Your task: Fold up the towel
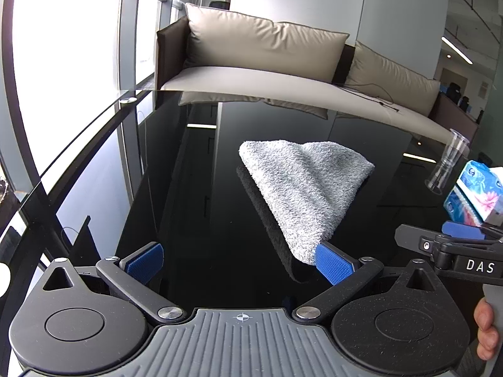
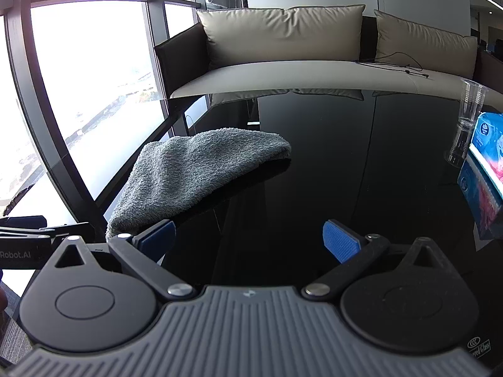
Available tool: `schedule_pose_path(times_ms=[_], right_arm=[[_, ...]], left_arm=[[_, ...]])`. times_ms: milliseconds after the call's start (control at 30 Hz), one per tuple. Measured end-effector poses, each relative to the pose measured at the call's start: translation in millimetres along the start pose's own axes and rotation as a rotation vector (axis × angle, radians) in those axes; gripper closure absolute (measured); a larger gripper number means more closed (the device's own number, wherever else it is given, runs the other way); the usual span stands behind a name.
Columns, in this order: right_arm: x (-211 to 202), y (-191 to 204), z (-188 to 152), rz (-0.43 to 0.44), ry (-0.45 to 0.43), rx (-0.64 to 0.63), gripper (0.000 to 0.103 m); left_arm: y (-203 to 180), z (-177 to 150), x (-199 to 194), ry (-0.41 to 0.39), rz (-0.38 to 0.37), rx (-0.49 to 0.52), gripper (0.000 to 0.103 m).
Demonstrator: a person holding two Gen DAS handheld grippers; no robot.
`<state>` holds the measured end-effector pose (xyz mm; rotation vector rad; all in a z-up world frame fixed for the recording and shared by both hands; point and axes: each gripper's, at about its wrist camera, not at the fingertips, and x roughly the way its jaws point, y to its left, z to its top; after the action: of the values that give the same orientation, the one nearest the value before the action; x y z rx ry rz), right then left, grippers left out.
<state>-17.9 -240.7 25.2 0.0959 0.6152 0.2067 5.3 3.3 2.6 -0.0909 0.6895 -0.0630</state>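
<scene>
- The left gripper (image 1: 242, 262) is being held with its pads wide apart, nothing clamped
- The grey towel (image 1: 309, 191) is being left bunched on the black glass table (image 1: 195, 169), its long axis running from the left gripper's right pad (image 1: 333, 265), which its near corner is touching, away toward the sofa (image 1: 264, 62)
- The right gripper (image 2: 251, 242) is being held parted and empty too, the towel lying to its left, so the left gripper is judged nearer
</scene>
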Motion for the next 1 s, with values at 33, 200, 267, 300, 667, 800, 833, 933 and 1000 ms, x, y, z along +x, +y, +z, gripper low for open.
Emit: schedule_pose_path(times_ms=[33, 200, 267, 300, 667, 800, 833, 933, 1000], right_arm=[[2, -2, 3, 0.007, -0.005, 0.001, 0.001], [13, -12, 20, 0.045, -0.029, 0.023, 0.001], [19, -15, 27, 0.047, -0.040, 0.024, 0.001], [21, -16, 30, 0.047, -0.043, 0.023, 0.001], [64, -12, 61, 0.055, -0.011, -0.048, 0.025], [83, -10, 68, 0.068, 0.015, -0.066, 0.037], [89, -9, 69, 0.079, 0.027, -0.072, 0.039], [101, -3, 71, 0.093, 0.047, -0.095, 0.044], [108, 2, 71, 0.093, 0.062, -0.119, 0.047]], left_arm=[[1, 1, 1, 0.000, -0.006, 0.000, 0.001], [2, 8, 8, -0.009, -0.024, 0.000, 0.001], [3, 12, 13, -0.007, -0.047, -0.004, 0.001], [4, 14, 15, -0.008, -0.054, -0.004, 0.001], [-2, 27, 43, 0.008, -0.102, 0.011, 0.002], [-4, 28, 50, 0.016, -0.113, 0.024, 0.006], [-5, 28, 51, 0.019, -0.117, 0.028, 0.009], [-7, 29, 55, 0.025, -0.127, 0.046, 0.019], [-9, 29, 58, 0.026, -0.129, 0.059, 0.024]])
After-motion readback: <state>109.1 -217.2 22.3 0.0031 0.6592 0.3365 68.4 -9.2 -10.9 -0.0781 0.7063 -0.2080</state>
